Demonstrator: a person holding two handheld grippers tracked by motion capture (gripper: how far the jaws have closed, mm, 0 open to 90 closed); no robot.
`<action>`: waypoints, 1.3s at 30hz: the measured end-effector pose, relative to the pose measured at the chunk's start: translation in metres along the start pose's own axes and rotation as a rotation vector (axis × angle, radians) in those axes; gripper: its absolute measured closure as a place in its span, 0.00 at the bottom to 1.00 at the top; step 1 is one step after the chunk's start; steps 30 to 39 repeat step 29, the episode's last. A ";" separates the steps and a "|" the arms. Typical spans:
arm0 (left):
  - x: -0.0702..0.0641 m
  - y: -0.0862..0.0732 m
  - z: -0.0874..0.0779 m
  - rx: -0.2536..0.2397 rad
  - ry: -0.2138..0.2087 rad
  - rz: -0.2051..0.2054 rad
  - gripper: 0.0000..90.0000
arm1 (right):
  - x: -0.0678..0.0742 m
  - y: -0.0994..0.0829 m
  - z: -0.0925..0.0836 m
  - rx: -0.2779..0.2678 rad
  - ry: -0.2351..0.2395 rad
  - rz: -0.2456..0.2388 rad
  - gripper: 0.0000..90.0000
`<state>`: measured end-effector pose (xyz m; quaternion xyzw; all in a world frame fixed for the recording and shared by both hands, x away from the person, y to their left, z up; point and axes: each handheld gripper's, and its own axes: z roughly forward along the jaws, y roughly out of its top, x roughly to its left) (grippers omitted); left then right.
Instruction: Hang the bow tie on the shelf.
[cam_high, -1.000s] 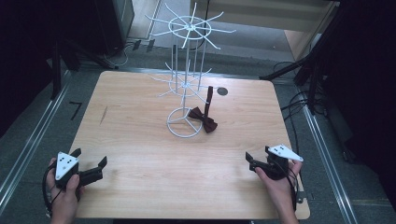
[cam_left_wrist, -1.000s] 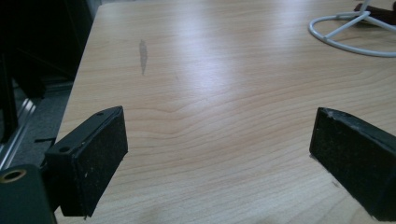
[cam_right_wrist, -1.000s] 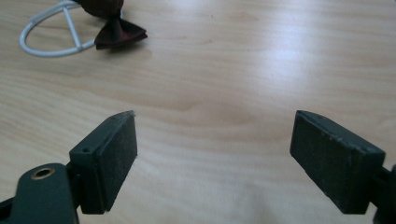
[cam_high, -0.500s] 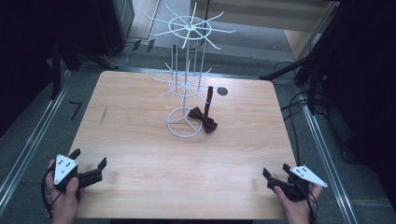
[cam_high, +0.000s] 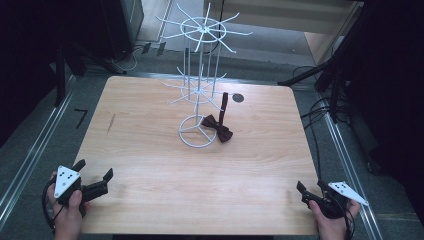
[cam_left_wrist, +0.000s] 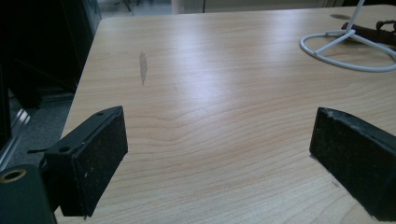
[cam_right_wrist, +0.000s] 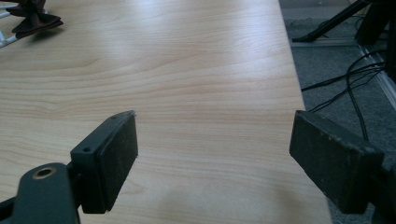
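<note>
Smooth pale wood table, white wire rack

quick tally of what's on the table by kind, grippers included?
White wire rotating display stand: 1
Dark brown fabric bow tie, lying beside the stand's ring base: 1
Black two-jaw grippers, both open: 2 (left gripper, right gripper)
Total: 4

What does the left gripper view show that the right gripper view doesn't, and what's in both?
Left gripper view: the stand's white wire ring base and a grey smudge on the wood. Right gripper view: the table's right edge, with grey floor and black cables beyond it. Both share the wooden table, a dark brown bow tie near the stand, and a pair of open black fingers rising from the bottom.
</note>
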<state>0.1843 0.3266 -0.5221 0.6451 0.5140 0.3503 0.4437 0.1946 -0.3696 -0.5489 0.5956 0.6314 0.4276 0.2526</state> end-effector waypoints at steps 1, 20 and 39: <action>0.001 0.000 0.000 0.002 -0.003 -0.005 0.05 | -0.001 0.000 -0.001 -0.002 -0.001 -0.003 0.17; 0.003 0.000 -0.002 0.005 0.001 -0.022 0.03 | -0.002 -0.001 0.003 0.017 0.007 -0.004 0.17; 0.003 0.000 -0.002 0.004 0.004 -0.024 0.03 | -0.001 -0.001 0.003 0.011 -0.014 -0.001 0.18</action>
